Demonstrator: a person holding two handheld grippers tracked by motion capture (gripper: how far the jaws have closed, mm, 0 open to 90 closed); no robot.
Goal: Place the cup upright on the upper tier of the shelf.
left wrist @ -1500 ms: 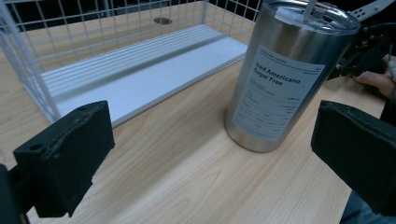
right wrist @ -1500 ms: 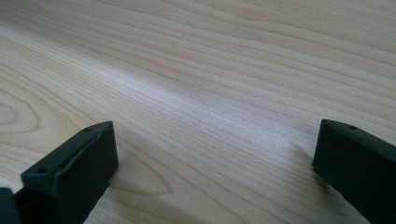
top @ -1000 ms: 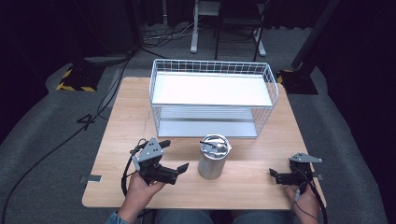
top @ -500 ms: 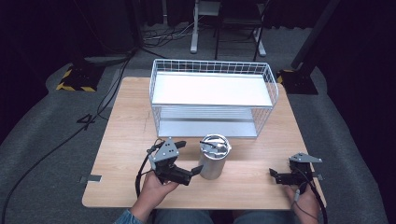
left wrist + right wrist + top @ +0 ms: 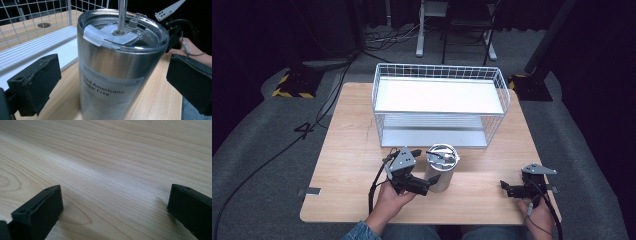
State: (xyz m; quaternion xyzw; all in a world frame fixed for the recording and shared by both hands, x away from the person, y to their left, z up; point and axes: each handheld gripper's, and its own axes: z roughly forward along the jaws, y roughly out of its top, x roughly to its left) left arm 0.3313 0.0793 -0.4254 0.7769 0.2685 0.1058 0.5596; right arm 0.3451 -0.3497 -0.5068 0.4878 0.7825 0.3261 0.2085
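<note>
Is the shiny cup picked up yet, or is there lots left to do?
Not yet. The left gripper is open with its jaws either side of the steel tumbler, apart from it, so the reach looks done. The tumbler stands on the table before the wire rack. Squeezing and lifting remain. The right gripper waits open.

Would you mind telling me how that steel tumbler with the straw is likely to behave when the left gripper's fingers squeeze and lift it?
The tumbler looks rigid, so it should not give under the left gripper. Its polished wall and paper label may be slippery against the fingers, which stand open either side. Being tall and tapering toward its base, it could tip if pushed near the lid. Its weight can't be judged.
</note>
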